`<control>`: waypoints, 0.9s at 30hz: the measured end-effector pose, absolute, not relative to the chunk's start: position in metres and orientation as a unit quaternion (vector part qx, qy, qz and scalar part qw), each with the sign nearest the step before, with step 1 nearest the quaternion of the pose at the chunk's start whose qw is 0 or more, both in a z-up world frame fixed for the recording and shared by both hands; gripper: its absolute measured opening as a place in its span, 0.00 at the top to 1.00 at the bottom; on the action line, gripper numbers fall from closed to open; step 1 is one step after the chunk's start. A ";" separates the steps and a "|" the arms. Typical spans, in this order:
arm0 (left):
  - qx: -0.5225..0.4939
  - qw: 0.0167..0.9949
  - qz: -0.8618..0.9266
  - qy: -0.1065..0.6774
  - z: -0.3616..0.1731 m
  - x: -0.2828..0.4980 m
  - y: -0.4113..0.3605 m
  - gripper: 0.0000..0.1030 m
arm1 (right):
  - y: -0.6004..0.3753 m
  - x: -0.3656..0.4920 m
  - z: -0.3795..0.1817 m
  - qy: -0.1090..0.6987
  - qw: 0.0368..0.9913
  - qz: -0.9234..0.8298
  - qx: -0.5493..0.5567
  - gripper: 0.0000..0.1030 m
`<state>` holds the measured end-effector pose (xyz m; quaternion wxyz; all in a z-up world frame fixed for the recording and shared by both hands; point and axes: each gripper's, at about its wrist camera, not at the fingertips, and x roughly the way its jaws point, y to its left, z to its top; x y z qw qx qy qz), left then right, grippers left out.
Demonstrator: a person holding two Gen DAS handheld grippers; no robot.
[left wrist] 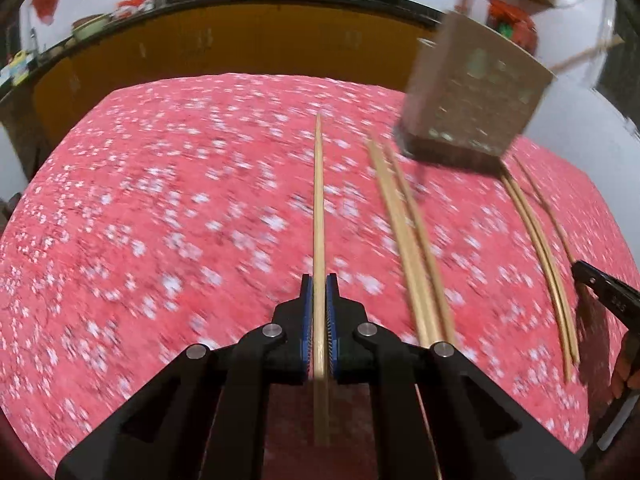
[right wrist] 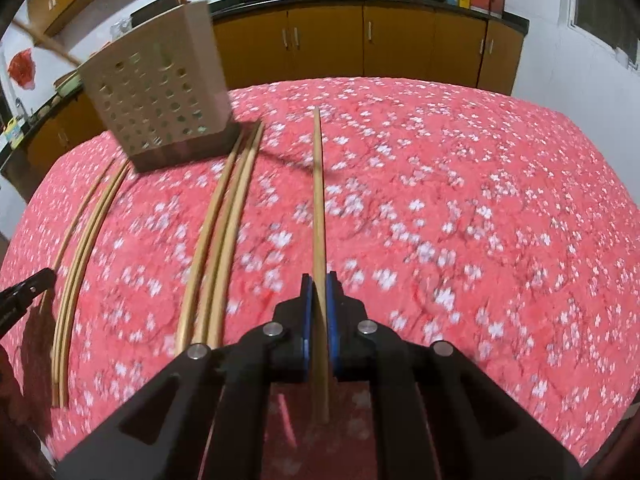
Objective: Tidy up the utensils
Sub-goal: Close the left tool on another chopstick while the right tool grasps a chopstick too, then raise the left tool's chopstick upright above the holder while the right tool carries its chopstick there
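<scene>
two grippers each hold one wooden chopstick, and this looks like a pick-up step of the sorting job. the left gripper (left wrist: 319, 280) is closed tight on a single chopstick (left wrist: 319, 200), which passes between the blue pads and points forward over the red flowered tablecloth (left wrist: 160, 220). the right gripper (right wrist: 319, 280) is closed in the same way on its own chopstick (right wrist: 318, 200). the grip sits near the thick end, so the long thin part stays free in front; probably this makes it easier to aim the tip into the perforated holder (right wrist: 160, 100) that stands at the far side of the table.

more chopsticks lie on the cloth, roughly parallel, with their far ends close to the base of the holder. one loose group (right wrist: 216, 248) lies just beside the right gripper, and another group (right wrist: 76, 260) lies further to its left. they seem laid out in rows so that each can be taken one at a time.

the left wrist view shows the holder (left wrist: 472, 92) on its right side and a dark part of the other tool (left wrist: 608, 292) at the right edge, with fingers (left wrist: 624, 376) of the person under it. the right wrist view shows the holder on its left side, clearer, with round holes in its wall, and long sticks already leaning out of its top. the left view is more blurred. whether the held chopsticks touch the cloth, neither view makes certain.
</scene>
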<state>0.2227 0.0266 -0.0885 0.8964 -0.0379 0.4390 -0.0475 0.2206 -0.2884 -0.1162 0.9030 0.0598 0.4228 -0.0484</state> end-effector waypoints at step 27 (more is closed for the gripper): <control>-0.066 0.901 -0.048 0.427 -0.087 0.221 0.038 0.92 | -0.299 0.233 -0.118 0.405 0.910 -0.055 0.073 0.92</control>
